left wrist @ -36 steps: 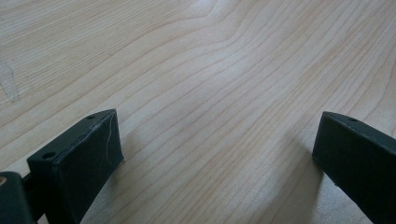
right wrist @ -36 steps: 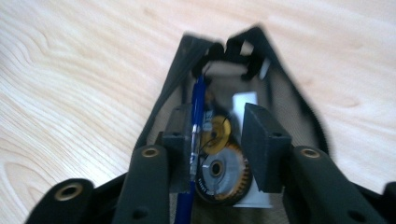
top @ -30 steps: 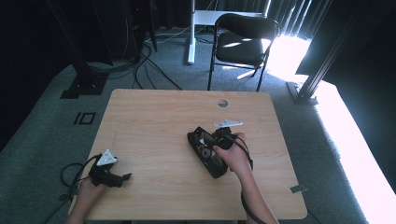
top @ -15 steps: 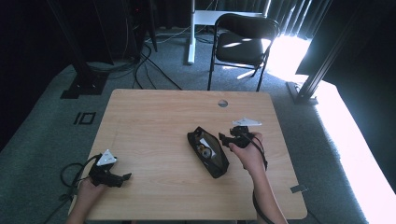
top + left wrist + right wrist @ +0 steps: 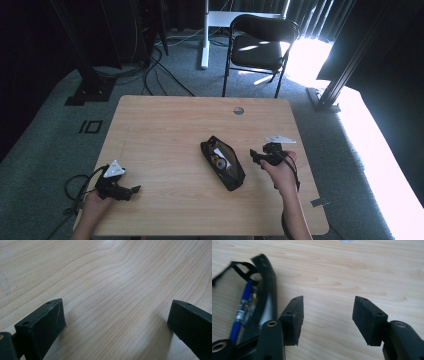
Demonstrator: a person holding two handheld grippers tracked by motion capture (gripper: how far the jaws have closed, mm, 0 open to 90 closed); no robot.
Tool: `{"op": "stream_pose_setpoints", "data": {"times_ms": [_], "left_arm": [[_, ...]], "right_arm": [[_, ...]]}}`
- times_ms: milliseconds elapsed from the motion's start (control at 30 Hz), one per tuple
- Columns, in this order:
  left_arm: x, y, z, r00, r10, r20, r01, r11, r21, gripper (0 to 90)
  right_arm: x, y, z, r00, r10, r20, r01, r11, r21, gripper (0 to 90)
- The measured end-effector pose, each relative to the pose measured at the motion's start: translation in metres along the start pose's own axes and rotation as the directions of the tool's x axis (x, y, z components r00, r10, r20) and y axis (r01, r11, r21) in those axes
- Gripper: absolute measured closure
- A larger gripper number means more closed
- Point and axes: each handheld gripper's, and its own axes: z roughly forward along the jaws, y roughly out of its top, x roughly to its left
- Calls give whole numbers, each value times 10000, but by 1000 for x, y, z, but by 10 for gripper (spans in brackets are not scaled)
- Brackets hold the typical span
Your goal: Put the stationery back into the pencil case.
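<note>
Pouch open on table; right claw just beside it, jaws just opened, empty; left claw wide, empty

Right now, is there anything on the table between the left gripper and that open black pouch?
No. In the high view, only bare wood separates the left gripper from the black pouch.

I observe a black pencil case lying flat near the middle of the table, set on a diagonal. Its top is unzipped and gaping. Inside I see a blue pen and some small items I cannot identify.
</note>
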Motion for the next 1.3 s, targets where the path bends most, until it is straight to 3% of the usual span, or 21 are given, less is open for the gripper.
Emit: {"op": "stream_pose_setpoints", "data": {"times_ms": [267,533,967,1300], "left_arm": [[0,0,0,10000,2,-2,-2,10000,1,15],[0,0,0,10000,0,0,0,10000,-1,16],[0,0,0,10000,22,-4,-22,10000,2,16],[0,0,0,10000,22,-4,-22,10000,1,16]], "right_arm": [[-24,-24,-5,9953,624,742,-608,9979,-235,335],[-41,-48,-4,9880,863,1279,-884,9960,113,299],[-59,-82,-8,9637,1169,2400,-1267,9916,258,255],[-61,-100,-13,9533,1406,2675,-1542,9876,306,164]]}}
